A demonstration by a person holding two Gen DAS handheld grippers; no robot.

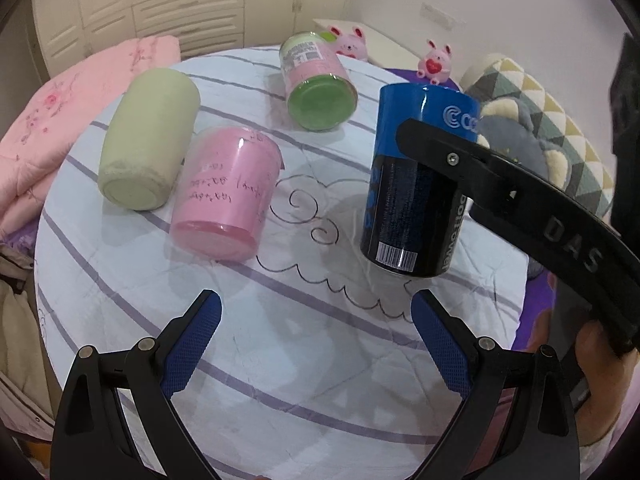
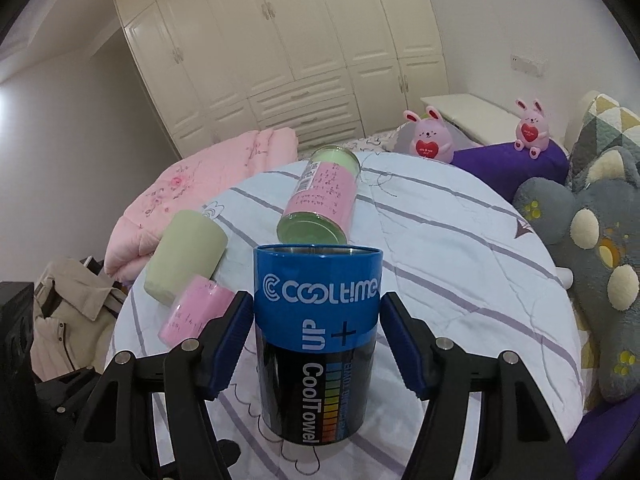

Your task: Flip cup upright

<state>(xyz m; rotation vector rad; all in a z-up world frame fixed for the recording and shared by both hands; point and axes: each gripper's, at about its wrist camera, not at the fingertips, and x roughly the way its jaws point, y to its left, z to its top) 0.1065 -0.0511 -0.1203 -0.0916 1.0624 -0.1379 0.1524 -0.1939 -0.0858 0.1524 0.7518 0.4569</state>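
A blue and black CoolTime can-shaped cup stands upright on the white striped cloth, open end up; it also shows in the left wrist view. My right gripper straddles it, blue pads beside its walls with small gaps, so open. Its black finger crosses the cup in the left wrist view. My left gripper is open and empty, low over the cloth in front of the cups.
A pink cup, a pale green cup and a pink-and-green jar lie on their sides on the round table. A pink quilt lies left, plush toys right.
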